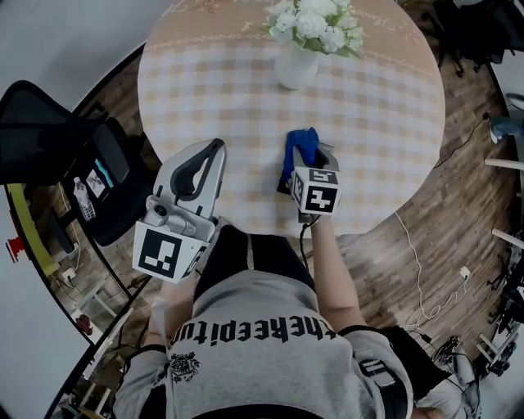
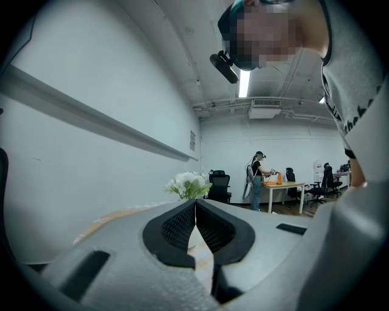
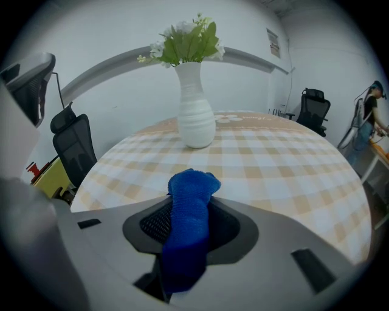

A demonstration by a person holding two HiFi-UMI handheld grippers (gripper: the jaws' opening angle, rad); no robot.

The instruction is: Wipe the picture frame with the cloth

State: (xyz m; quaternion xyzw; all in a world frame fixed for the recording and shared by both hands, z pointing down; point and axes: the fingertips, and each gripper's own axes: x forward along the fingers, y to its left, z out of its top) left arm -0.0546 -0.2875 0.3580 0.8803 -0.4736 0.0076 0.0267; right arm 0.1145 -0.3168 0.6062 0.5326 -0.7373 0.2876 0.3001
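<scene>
My right gripper [image 1: 309, 150] is shut on a blue cloth [image 1: 300, 145] and hovers over the near part of the round table [image 1: 393, 123]. In the right gripper view the cloth [image 3: 189, 212] sticks up between the jaws and hangs down toward the camera. My left gripper [image 1: 214, 149] is held at the table's near left edge, tilted upward, with its black pads [image 2: 182, 226] pressed together on nothing. No picture frame shows in any view.
A white vase [image 1: 295, 64] with white flowers [image 1: 315, 22] stands at the far middle of the checked tablecloth. A black office chair [image 1: 49, 143] is left of the table. Cables [image 1: 422, 270] lie on the wooden floor at the right. A person [image 2: 258, 179] stands at a distant desk.
</scene>
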